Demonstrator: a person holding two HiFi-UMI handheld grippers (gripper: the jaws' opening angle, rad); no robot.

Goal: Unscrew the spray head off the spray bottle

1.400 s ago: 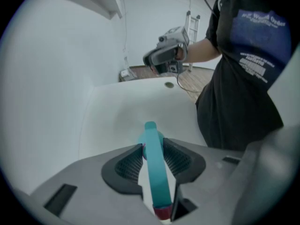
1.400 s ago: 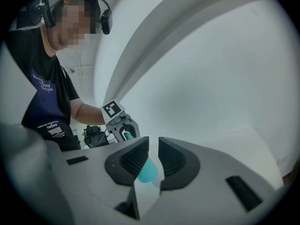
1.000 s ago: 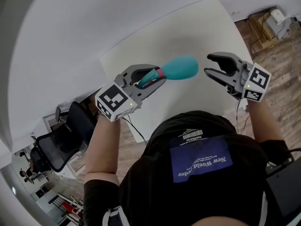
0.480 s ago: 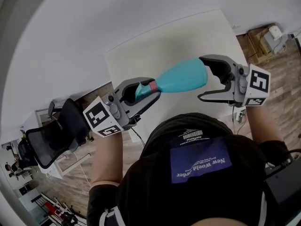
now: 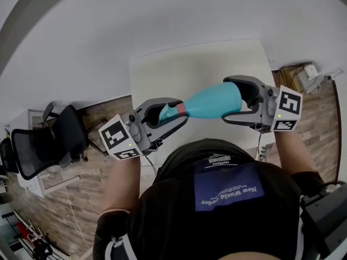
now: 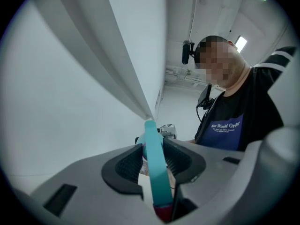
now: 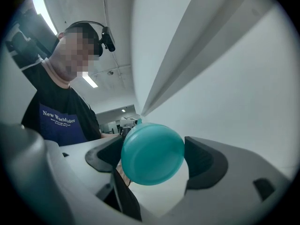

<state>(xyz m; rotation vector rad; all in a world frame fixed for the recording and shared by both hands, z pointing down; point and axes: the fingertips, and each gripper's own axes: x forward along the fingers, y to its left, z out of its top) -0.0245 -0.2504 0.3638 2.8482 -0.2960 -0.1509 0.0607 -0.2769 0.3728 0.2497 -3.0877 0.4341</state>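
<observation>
Shirt point(image 5: 227, 188), dark with a blue printed patch, fills the head view closest to the camera, just on the near side of the spray bottle point(image 5: 211, 101). The bottle, teal and pear-shaped, is held level in the air between the two claws.

At the bottle's narrow end the left claw point(image 5: 181, 112) is clenched on the spray head point(image 5: 167, 111). In the left gripper view both ribbed pads press against the sides of the teal head. A red collar point(image 5: 182, 110) rings the neck where the head meets the bottle.

At the bottle's wide end the right claw point(image 5: 224, 98) is released. Its jaws have just been opening and stand wide, with the rounded base point(image 7: 152, 153) between them. In the right gripper view a clear gap shows between the base and the pad on that view's right. The base overlaps the other pad, so contact there cannot be told.

Below the bottle lies the pale tabletop point(image 5: 179, 69). Farther out from the bottle, on the left claw's side, a black office chair point(image 5: 43, 145) stands on the wooden floor point(image 5: 81, 188).
</observation>
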